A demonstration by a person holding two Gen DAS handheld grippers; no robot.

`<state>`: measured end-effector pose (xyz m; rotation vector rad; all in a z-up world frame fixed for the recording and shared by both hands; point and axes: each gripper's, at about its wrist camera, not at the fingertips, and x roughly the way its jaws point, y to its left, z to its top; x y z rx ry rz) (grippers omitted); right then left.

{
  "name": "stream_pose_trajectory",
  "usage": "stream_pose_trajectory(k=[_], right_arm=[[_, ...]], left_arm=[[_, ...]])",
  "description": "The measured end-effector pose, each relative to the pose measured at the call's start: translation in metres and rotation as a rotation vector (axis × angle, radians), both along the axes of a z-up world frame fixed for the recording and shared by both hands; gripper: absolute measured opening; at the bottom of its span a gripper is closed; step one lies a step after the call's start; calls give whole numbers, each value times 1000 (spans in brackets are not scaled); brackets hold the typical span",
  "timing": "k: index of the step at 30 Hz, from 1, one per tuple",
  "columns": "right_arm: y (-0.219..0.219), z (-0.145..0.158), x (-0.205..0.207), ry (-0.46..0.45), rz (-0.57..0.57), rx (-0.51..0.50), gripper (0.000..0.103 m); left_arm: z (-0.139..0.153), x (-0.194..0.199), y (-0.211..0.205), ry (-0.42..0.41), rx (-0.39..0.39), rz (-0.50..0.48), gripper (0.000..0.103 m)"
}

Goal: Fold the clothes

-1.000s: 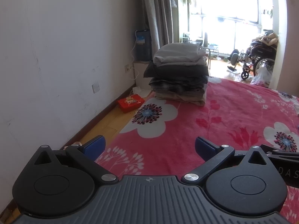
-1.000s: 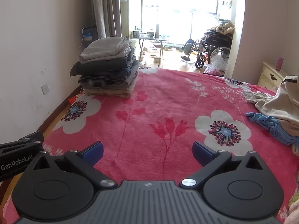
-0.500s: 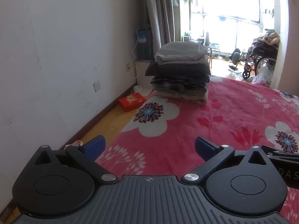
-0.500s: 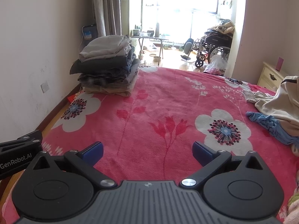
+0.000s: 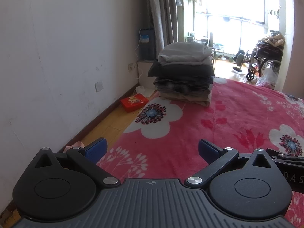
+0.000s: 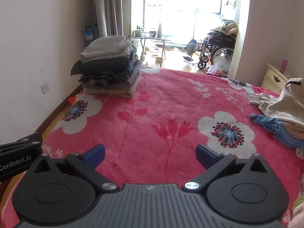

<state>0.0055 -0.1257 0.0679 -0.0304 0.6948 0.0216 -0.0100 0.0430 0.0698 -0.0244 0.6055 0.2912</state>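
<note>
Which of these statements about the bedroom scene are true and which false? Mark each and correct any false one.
1. Both tools hold nothing. True: the left tool and the right tool are open and empty.
2. The folded stack sits on the floor. False: it rests on the pink floral blanket.
3. Unfolded clothes lie at the blanket's right side. True.
4. The top garment of the stack is red. False: it is light grey.
5. A red box lies on the floor by the wall. True.

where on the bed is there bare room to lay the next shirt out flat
The widest bare stretch of the blanket runs down the middle, between the stack of folded clothes at the far left corner and the pile of unfolded clothes along the right edge. The right edge is crowded. Both hand-held grippers hover open above the near end.
</note>
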Motion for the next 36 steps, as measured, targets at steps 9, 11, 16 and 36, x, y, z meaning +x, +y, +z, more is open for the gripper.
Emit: stream_pose_trajectory(k=[9,11,16,36], right_arm=[[1,2,-1,-8,3,-8,103],[1,3,-1,-9,3,-9,103],[2,3,-1,-10,1,-16,103],[6,36,11,-106,43,-13,103]], left_arm=[[2,0,-1,-1,3,3,103],[2,-1,-1,-3,3,3,103],[2,-1,0,-9,4,3,103],[46,16,14,-99,67,-6,103]])
